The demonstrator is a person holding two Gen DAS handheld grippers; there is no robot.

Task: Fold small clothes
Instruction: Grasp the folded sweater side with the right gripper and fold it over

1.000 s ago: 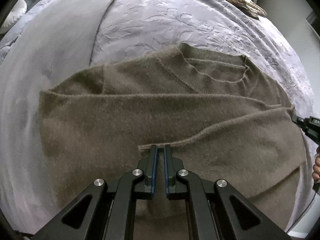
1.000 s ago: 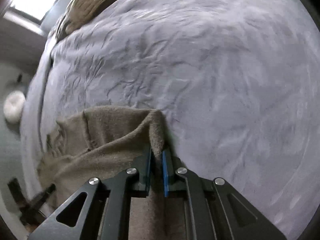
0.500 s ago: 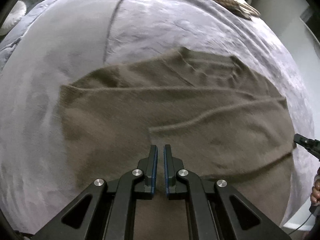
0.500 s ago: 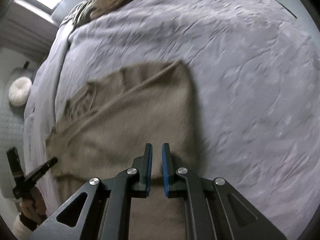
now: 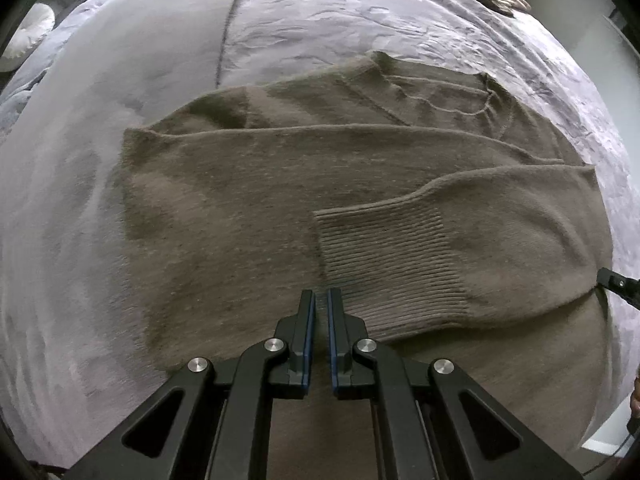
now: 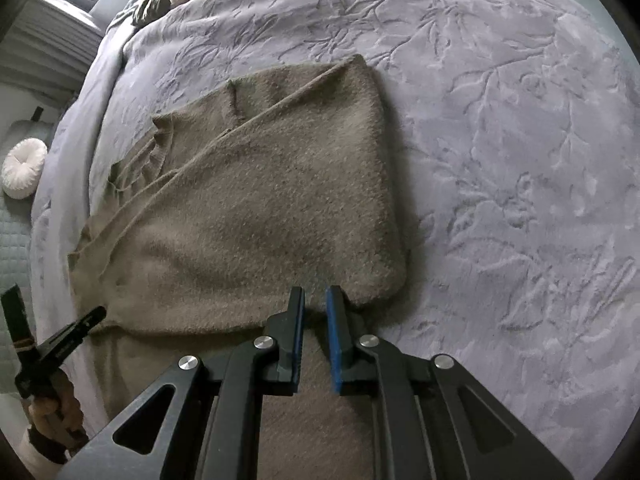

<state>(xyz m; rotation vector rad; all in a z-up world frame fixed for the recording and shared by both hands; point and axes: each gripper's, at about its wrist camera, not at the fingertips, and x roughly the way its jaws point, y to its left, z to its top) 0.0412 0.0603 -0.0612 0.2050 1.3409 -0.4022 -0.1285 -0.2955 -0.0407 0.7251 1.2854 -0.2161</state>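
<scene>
My left gripper (image 5: 321, 300) and right gripper (image 6: 315, 300), both slightly parted and empty, hover over the brown knitted sweater (image 5: 280, 184) on the lilac embossed bedspread (image 6: 500, 120).

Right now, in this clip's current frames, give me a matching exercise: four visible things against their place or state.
Things:
1. brown sweater
2. ribbed cuff
3. left gripper
4. white round cushion

Places or states:
A. off the bed, at the far left
B. narrow gap, holding nothing
C. lying across the sweater's body
D. spread on the lavender bedspread, sleeves folded in

Pairs: 1-D, 2-C, 3-B, 4-A
</scene>
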